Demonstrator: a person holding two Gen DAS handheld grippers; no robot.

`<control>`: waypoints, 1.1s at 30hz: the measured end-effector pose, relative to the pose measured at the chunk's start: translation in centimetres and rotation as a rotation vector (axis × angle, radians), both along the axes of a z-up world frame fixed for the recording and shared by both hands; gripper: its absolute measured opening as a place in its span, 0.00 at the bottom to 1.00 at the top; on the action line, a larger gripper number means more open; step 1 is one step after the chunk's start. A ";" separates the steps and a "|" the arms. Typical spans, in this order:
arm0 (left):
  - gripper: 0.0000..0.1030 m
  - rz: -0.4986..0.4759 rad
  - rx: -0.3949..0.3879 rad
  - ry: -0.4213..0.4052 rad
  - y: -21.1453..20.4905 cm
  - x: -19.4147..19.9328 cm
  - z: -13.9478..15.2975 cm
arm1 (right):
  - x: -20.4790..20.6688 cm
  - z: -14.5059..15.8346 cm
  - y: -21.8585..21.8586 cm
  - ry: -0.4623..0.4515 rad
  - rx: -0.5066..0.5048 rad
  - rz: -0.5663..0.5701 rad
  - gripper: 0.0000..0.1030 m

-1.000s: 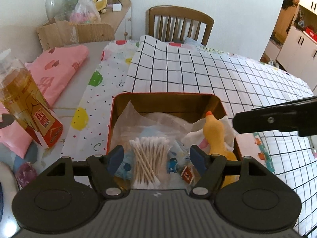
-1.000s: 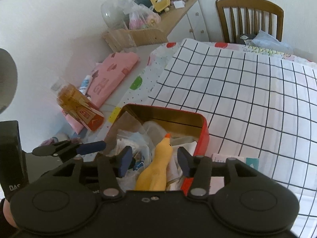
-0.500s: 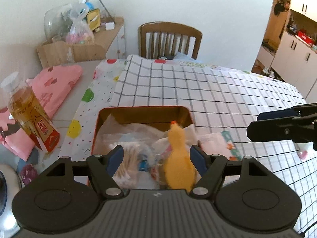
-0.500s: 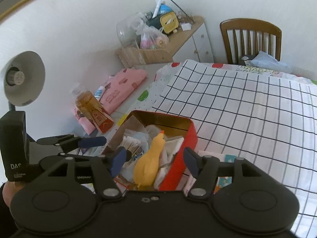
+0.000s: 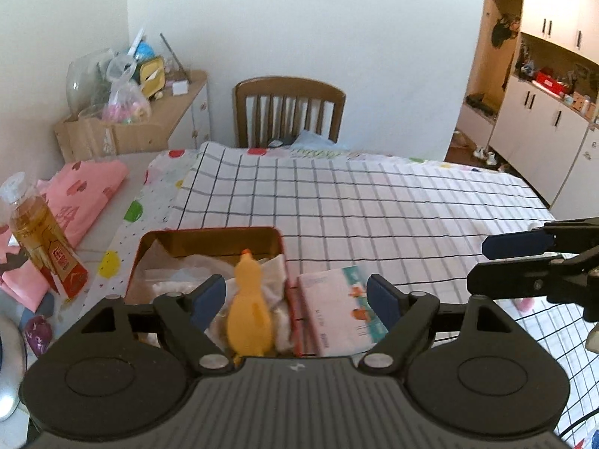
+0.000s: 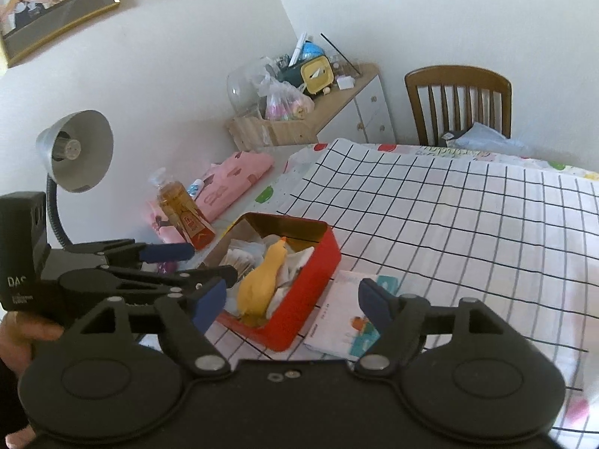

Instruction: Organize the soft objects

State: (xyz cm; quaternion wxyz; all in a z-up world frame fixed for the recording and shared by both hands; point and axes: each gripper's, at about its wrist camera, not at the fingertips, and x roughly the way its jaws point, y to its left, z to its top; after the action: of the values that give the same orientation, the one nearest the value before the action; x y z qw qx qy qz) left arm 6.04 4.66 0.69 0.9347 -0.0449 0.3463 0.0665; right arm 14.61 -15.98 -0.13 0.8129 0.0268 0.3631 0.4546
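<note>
A red tin box [image 5: 209,234] [image 6: 310,295] sits on the checked tablecloth, holding a yellow rubber chicken [image 5: 249,314] [image 6: 262,284], white tissues and clear bags. A flat tissue pack [image 5: 337,307] [image 6: 348,318] lies on the cloth just right of the box. My left gripper [image 5: 295,299] is open and empty, raised above the box and pack; it also shows in the right wrist view [image 6: 187,262]. My right gripper [image 6: 292,299] is open and empty, raised above the box; it shows at the right edge of the left wrist view [image 5: 509,258].
An oil bottle [image 5: 41,239] [image 6: 183,213] and pink folded cloth [image 5: 86,191] lie left of the box. A desk lamp [image 6: 75,149] stands at the left. A wooden chair [image 5: 288,112] and a cluttered cabinet [image 5: 131,112] stand behind the table.
Both grippers have pulled back and risen away from the box, so it looks smaller and lower. The tissue pack has come into view beside the box. Both grippers stay open.
</note>
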 end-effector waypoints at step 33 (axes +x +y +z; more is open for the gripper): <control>1.00 -0.048 -0.015 -0.121 -7.4 -2.6 1.8 | -4.7 0.5 -9.0 -0.191 0.016 -0.083 0.99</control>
State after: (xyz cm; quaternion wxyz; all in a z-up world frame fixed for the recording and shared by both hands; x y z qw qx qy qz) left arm 3.40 -2.71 2.48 0.9548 -0.0476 0.2907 0.0386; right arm 9.94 -24.95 0.35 0.8618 0.0049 0.2787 0.4238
